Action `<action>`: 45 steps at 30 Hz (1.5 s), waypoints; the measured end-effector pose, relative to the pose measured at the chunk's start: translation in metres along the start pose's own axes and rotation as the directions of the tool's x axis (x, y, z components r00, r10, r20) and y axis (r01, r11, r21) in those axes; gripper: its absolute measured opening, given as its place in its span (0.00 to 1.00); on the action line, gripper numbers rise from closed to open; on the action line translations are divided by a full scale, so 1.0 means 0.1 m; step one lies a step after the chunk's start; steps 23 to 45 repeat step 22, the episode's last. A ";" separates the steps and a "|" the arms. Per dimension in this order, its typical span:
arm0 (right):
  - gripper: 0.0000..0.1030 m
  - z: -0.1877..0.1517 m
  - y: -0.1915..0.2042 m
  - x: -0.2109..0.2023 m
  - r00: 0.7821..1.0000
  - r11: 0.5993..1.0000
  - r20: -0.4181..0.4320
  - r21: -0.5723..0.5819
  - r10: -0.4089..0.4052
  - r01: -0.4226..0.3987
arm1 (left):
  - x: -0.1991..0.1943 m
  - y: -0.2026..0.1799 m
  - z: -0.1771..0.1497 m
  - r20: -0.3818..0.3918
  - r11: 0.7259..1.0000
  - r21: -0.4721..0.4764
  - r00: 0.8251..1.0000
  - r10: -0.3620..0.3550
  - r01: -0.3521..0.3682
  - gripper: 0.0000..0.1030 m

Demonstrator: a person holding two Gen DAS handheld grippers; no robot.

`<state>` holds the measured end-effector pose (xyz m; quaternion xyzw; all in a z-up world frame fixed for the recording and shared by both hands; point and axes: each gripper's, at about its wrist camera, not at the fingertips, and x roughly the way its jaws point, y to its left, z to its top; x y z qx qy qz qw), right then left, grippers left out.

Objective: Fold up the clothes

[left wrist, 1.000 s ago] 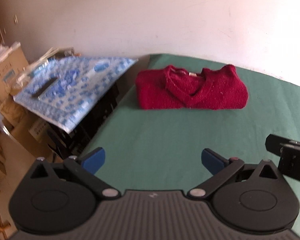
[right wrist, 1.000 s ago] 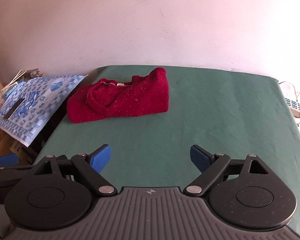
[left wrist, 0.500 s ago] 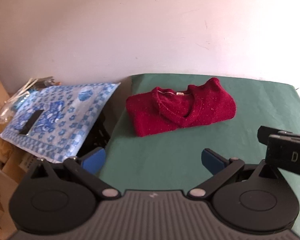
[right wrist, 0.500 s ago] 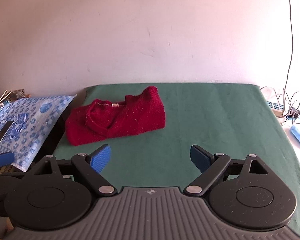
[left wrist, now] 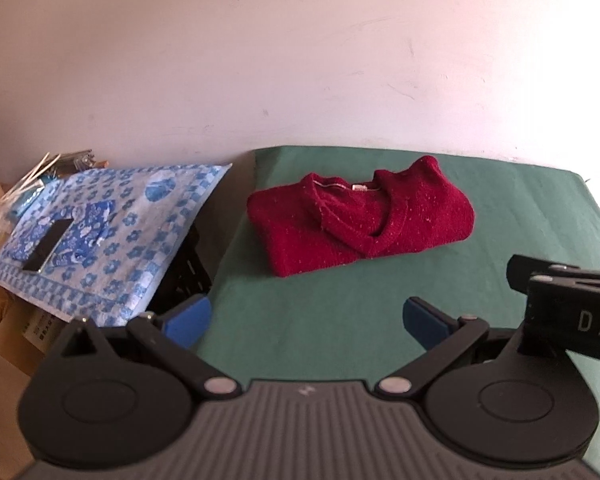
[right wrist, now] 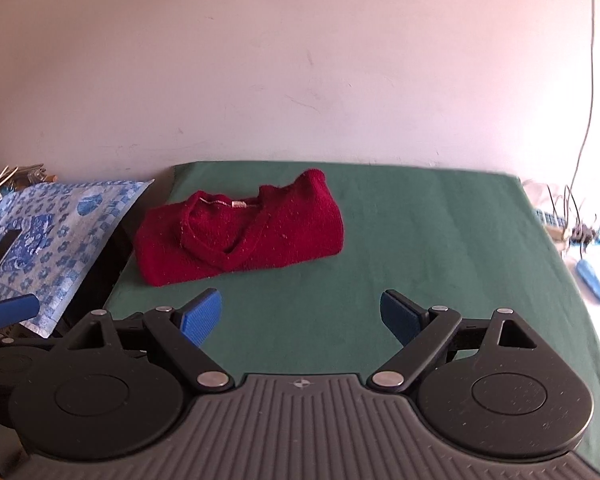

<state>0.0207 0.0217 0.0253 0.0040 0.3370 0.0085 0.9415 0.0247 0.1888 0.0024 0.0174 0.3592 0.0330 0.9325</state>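
We see the folded red sweater (left wrist: 360, 224) lying near the desk's (right wrist: 420, 240) far left corner. Both the left gripper (left wrist: 306, 318) and right gripper (right wrist: 300, 314) hover with fingers spread, holding nothing.

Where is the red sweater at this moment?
The red sweater lies folded on the green table, at its far left part near the wall, beside the blue flowered cloth. Both wrist views show it ahead of the open grippers, untouched.
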 end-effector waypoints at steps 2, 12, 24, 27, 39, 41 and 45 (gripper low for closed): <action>0.86 0.02 0.01 0.02 1.000 1.000 0.002 -0.013 0.006 -0.006 | 0.01 0.00 0.01 -0.005 1.000 -0.009 1.000 0.010 -0.010 1.00; 0.86 0.03 -0.06 0.08 0.998 0.997 -0.020 -0.038 0.066 -0.066 | -0.01 -0.11 0.00 -0.013 0.999 -0.012 0.999 0.051 -0.051 1.00; 0.86 0.03 -0.16 0.08 0.993 0.994 -0.046 -0.009 0.112 -0.112 | -0.07 -0.21 0.01 0.001 0.998 -0.001 0.998 0.055 -0.055 1.00; 0.86 0.03 -0.16 0.08 0.993 0.994 -0.046 -0.009 0.112 -0.112 | -0.07 -0.21 0.01 0.001 0.998 -0.001 0.998 0.055 -0.055 1.00; 0.86 0.03 -0.16 0.08 0.993 0.994 -0.046 -0.009 0.112 -0.112 | -0.07 -0.21 0.01 0.001 0.998 -0.001 0.998 0.055 -0.055 1.00; 0.86 0.03 -0.16 0.08 0.993 0.994 -0.046 -0.009 0.112 -0.112 | -0.07 -0.21 0.01 0.001 0.998 -0.001 0.998 0.055 -0.055 1.00; 0.86 0.03 -0.16 0.08 0.993 0.994 -0.046 -0.009 0.112 -0.112 | -0.07 -0.21 0.01 0.001 0.998 -0.001 0.998 0.055 -0.055 1.00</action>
